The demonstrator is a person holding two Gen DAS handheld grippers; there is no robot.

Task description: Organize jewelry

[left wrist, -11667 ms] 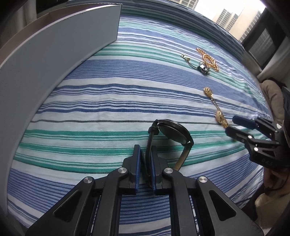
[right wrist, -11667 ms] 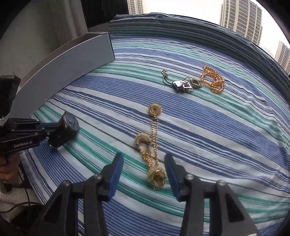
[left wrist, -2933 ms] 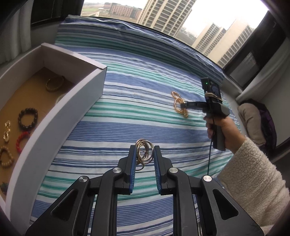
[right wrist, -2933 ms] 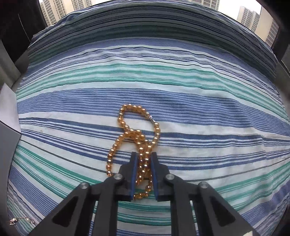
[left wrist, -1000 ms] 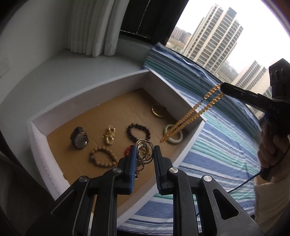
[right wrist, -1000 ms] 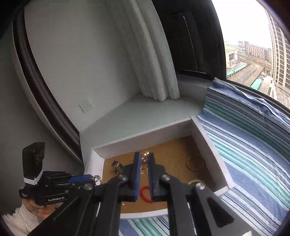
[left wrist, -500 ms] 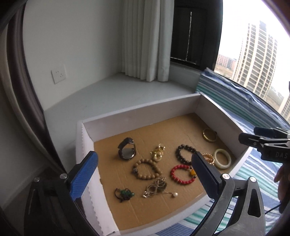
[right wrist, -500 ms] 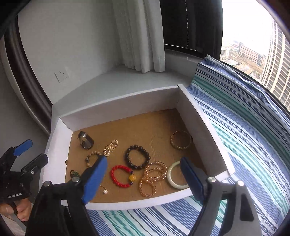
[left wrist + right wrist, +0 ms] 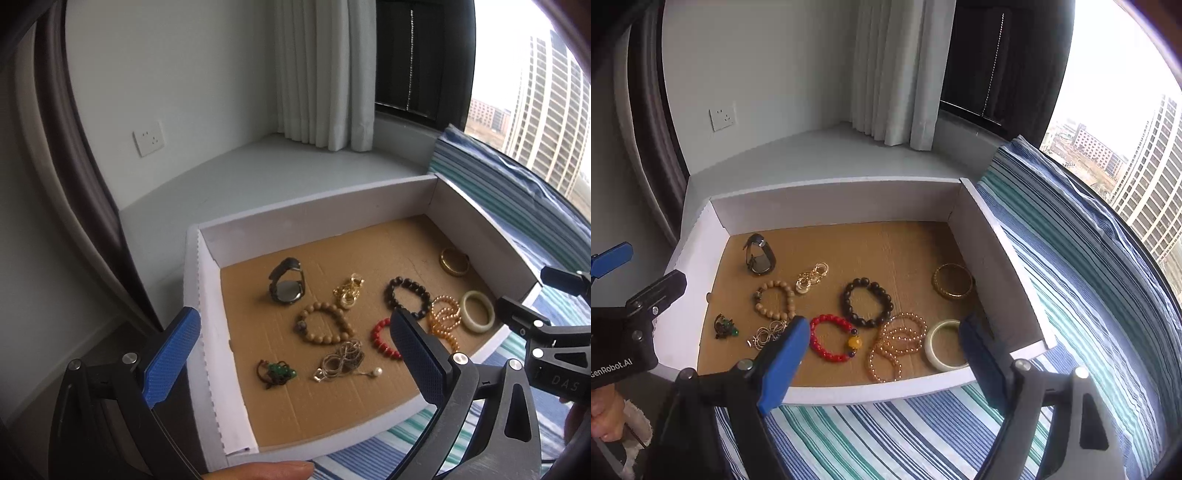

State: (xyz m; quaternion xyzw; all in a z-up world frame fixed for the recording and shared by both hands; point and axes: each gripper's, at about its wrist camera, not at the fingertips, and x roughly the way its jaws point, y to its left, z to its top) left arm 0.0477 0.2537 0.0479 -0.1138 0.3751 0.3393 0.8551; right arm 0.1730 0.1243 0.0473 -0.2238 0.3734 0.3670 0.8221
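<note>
A white box [image 9: 314, 221] with a brown cardboard floor holds the jewelry. The silver chain [image 9: 341, 362] with a pearl lies near its front, and the amber bead necklace [image 9: 897, 343] is coiled beside a jade bangle [image 9: 943, 347]. A watch [image 9: 286, 286], wooden, dark and red bead bracelets, a gold bangle [image 9: 953, 282] and a green piece [image 9: 275, 373] lie around them. My left gripper [image 9: 293, 328] hangs open above the box's left part, holding nothing. My right gripper [image 9: 884, 330] is open over the front edge, also bare.
The box stands on a blue, green and white striped cloth [image 9: 1071, 258] by a grey window ledge [image 9: 831, 158]. White curtains [image 9: 897, 74] and a wall socket [image 9: 722, 114] are behind it. A person's finger [image 9: 273, 470] shows at the bottom of the left wrist view.
A second ago both grippers were shut over the box, left on the silver chain, right on the amber necklace. Both have opened, and the two pieces lie on the box floor. The right gripper has sunk.
</note>
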